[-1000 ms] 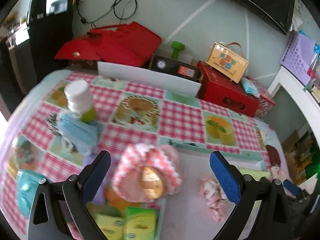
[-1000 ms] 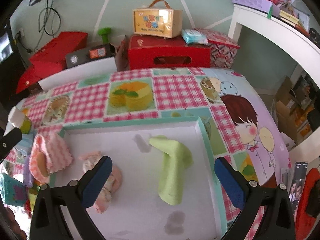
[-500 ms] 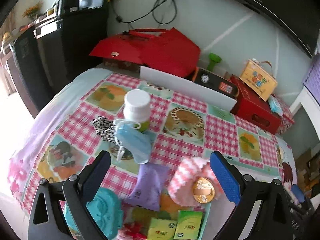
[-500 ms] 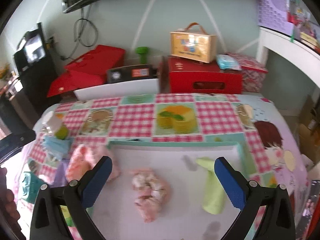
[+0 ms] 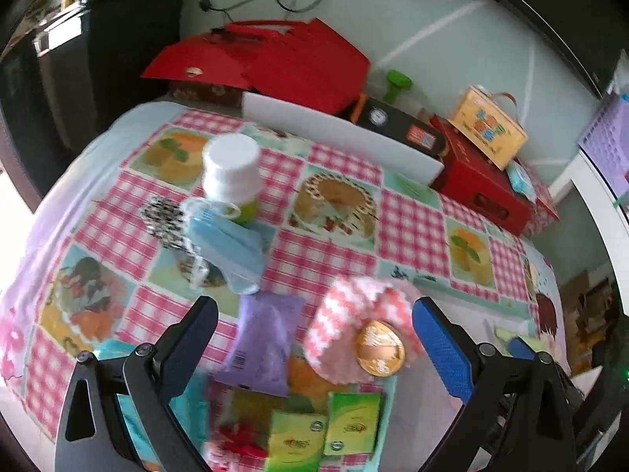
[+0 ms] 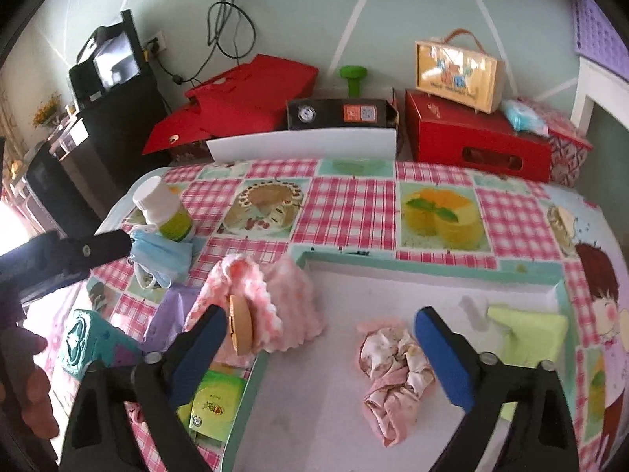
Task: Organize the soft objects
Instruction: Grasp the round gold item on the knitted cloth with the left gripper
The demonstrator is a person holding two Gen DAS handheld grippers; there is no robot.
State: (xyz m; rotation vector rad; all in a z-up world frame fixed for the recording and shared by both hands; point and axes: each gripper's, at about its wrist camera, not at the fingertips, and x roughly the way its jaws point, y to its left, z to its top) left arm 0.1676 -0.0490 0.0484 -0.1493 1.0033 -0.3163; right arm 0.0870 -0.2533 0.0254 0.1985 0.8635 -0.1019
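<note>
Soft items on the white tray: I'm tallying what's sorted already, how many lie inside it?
2. A crumpled pink floral cloth near the tray's middle, and a light green cloth at its right edge. The claws may hide more.

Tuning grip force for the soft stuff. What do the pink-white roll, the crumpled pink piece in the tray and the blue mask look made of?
Pink-white roll: looks like fluffy knit or fleece; fuzzy scalloped edges, matte.
Crumpled pink piece: thin printed fabric, probably cotton or satin-like; fine sharp wrinkles, faint sheen.
Blue mask: likely nonwoven disposable material; pleats, thin ear loops, matte.
</note>
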